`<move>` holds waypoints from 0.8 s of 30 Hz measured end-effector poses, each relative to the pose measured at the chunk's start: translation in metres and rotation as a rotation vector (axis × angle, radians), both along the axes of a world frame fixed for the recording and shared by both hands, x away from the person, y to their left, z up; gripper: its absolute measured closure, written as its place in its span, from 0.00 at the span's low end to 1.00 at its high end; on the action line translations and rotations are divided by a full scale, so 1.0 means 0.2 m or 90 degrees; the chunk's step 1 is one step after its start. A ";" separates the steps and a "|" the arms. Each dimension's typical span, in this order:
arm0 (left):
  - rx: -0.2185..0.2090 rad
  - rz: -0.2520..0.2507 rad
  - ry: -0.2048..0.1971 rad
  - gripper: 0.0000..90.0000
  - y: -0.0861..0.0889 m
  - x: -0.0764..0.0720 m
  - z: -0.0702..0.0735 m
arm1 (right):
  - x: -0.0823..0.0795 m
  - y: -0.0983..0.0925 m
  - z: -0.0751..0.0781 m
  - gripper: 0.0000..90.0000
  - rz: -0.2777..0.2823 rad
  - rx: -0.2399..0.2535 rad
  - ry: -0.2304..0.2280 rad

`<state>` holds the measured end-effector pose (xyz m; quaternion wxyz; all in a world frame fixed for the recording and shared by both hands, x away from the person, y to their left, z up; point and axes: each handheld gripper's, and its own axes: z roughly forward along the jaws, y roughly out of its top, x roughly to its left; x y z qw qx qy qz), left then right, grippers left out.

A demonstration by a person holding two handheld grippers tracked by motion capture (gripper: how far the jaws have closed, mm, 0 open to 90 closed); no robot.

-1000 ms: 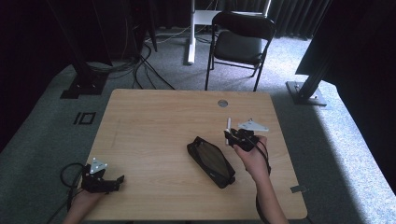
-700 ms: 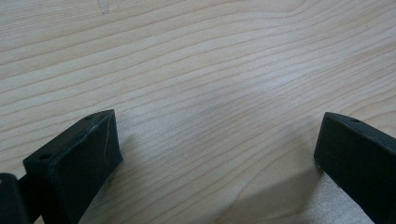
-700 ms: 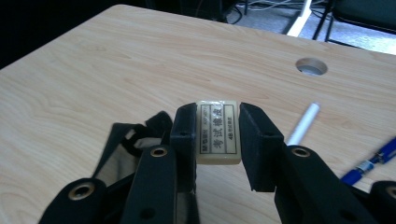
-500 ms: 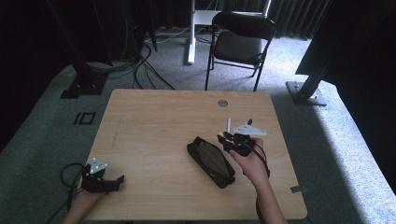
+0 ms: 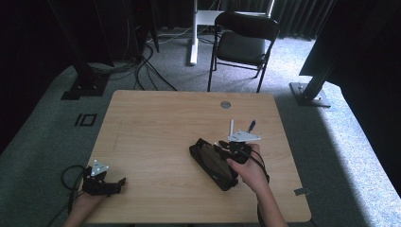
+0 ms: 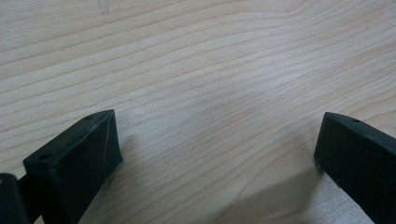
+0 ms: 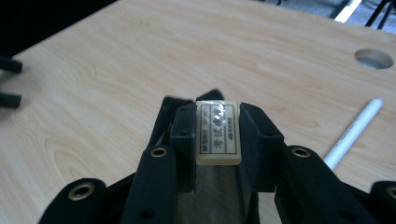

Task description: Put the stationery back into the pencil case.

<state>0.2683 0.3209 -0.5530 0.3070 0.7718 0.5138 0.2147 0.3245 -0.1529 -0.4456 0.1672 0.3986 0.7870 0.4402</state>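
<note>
Between right claw (image 7: 218, 135) pads: labelled eraser (image 7: 218, 133).

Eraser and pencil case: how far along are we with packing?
Done: the right gripper has the eraser clamped between its jaws. In hand: it hangs over the open black pencil case. Left: dropping the eraser in; the white pen lies on the table, likely next. The left gripper rests open, idle.

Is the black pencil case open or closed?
Open, it looks like. The pencil case lies flat on the table with its top gaping, and the right gripper holds an eraser just above it.
</note>
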 end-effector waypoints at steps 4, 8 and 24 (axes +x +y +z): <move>0.000 0.000 0.000 0.01 0.00 0.00 0.00 | 0.00 0.02 -0.02 0.76 0.009 -0.006 0.016; 0.000 0.000 0.000 0.01 0.00 0.00 0.00 | 0.00 0.04 -0.04 0.76 0.025 -0.020 0.031; 0.001 -0.001 0.001 0.01 0.00 0.00 0.00 | 0.04 0.12 -0.12 0.76 0.042 -0.069 0.079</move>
